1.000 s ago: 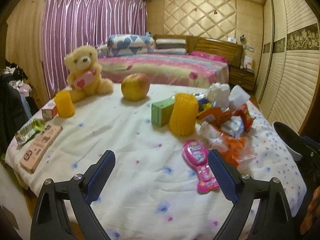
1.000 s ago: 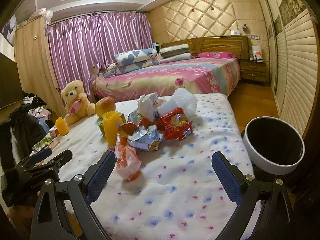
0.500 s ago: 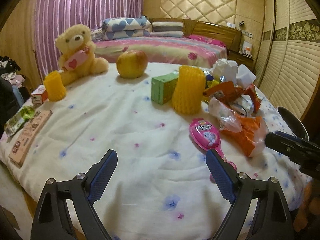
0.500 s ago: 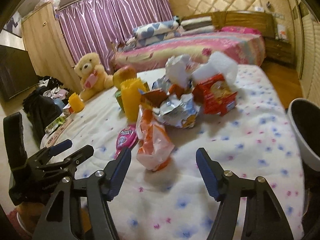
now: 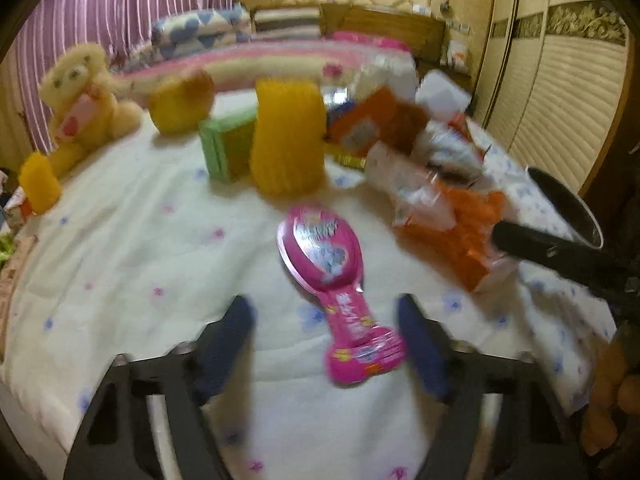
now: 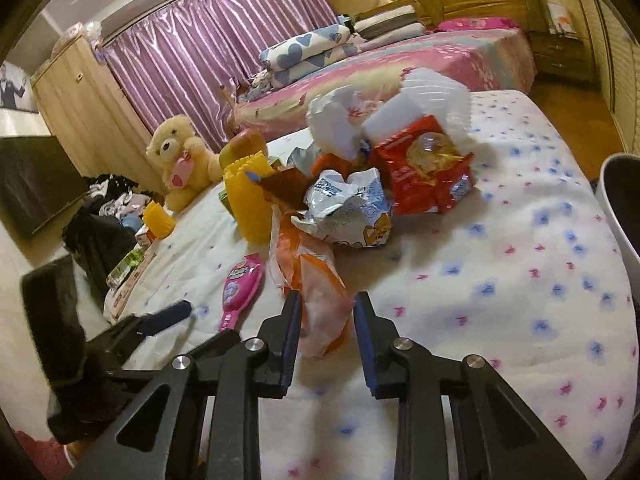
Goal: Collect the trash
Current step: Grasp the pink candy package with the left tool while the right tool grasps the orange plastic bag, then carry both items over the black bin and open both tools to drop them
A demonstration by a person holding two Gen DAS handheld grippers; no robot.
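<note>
An orange-and-clear snack wrapper (image 6: pixel 308 276) lies on the flowered white table cover (image 6: pixel 500 280), and its near end sits between the fingers of my right gripper (image 6: pixel 326 320). Those jaws are closing, and both pads touch the wrapper's sides. Behind it lies a heap of trash: a blue-white wrapper (image 6: pixel 352 208), a red snack bag (image 6: pixel 424 172) and white foam (image 6: pixel 432 88). My left gripper (image 5: pixel 324 340) is closing around the handle of a pink hairbrush pack (image 5: pixel 320 248); neither pad presses on it. In the left wrist view the right gripper's black finger (image 5: pixel 540 248) sits by the orange wrapper (image 5: pixel 460 232).
A black bin with a white rim (image 6: pixel 620 200) stands off the table's right edge. A tall yellow foam sleeve (image 5: pixel 288 140), a green box (image 5: pixel 224 148), an apple (image 5: pixel 180 108), a teddy bear (image 5: pixel 80 96) and a small yellow sleeve (image 5: pixel 38 188) stand further back.
Both grippers have dropped and moved in toward the table. The right jaws narrowed around the orange wrapper's near end. The left jaws narrowed over the pink brush pack's handle.
</note>
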